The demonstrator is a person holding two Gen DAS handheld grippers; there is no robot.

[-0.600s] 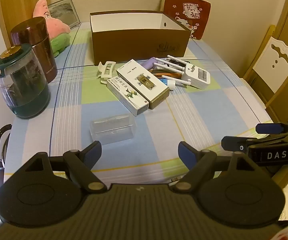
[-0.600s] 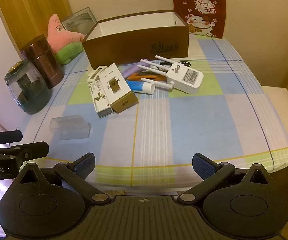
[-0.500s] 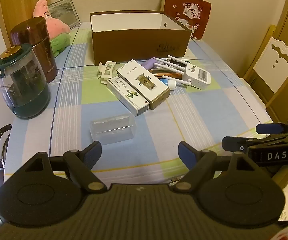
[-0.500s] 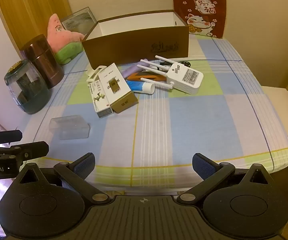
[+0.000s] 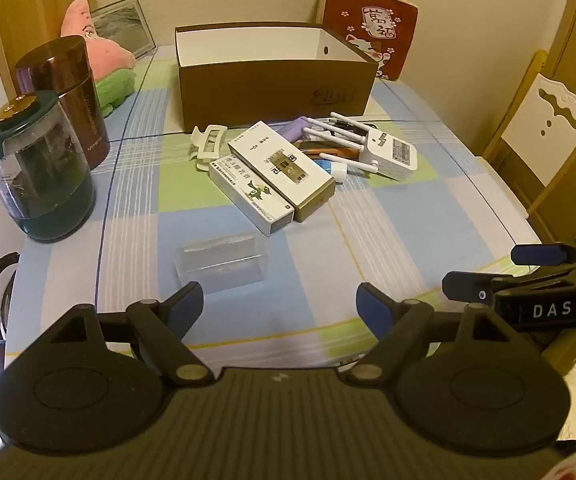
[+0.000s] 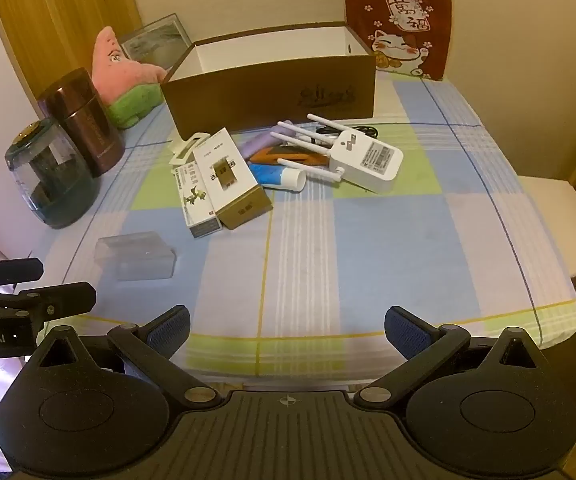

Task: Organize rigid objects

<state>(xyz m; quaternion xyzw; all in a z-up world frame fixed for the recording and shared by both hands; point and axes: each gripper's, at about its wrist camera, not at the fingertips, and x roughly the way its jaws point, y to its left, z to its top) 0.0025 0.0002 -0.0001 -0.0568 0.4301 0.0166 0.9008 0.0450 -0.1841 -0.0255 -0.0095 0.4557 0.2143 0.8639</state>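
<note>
Grippers both wide (empty), left gripper [image 5: 279,305], right gripper [image 6: 287,327], two cartons [image 6: 224,178], one brown box [image 6: 272,98].

2 cartons [image 5: 272,172] — 1 router [image 5: 388,152]

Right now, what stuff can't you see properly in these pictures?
- Floor of the brown box: hidden by its front wall in both wrist views.
- Orange thing and purple thing: partly covered by the white router and its antennas, so I cannot tell what they are.
- Small print on the two cartons: too small to read.
- Near table edge: blocked by the open left gripper and open right gripper.
</note>
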